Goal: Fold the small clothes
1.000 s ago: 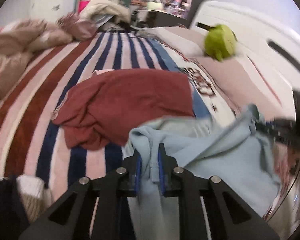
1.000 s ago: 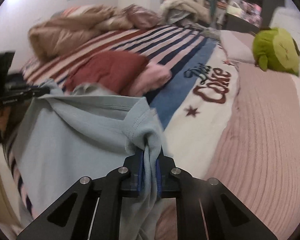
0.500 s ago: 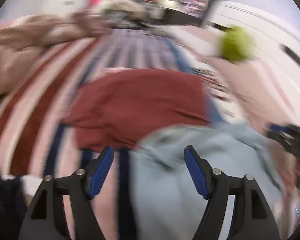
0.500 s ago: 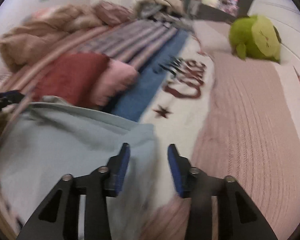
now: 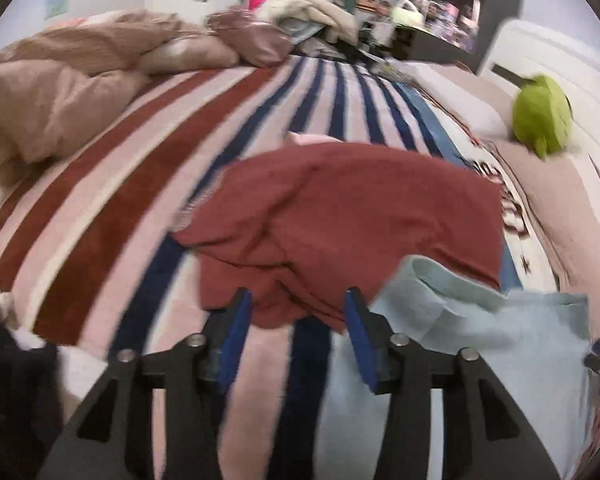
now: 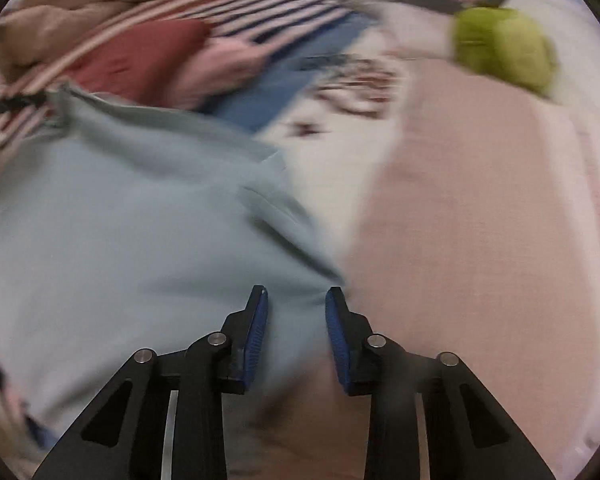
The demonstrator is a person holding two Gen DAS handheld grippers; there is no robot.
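Under the right hand-held gripper [image 6: 296, 320], light-blue garment [image 6: 140, 240] flat on the bed [image 6: 480, 220]; jaws apart, closing, cloth between, unpinched. Left hand-held gripper [image 5: 298, 316] apart, closing, empty, garment just right.

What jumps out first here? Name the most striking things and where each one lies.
The dark red garment sprawls mid-bed on the striped blanket. The pale blue garment lies flat nearest the cameras, its edge between the right gripper's closing jaws. A lime-green plush toy sits far right by the pillows.
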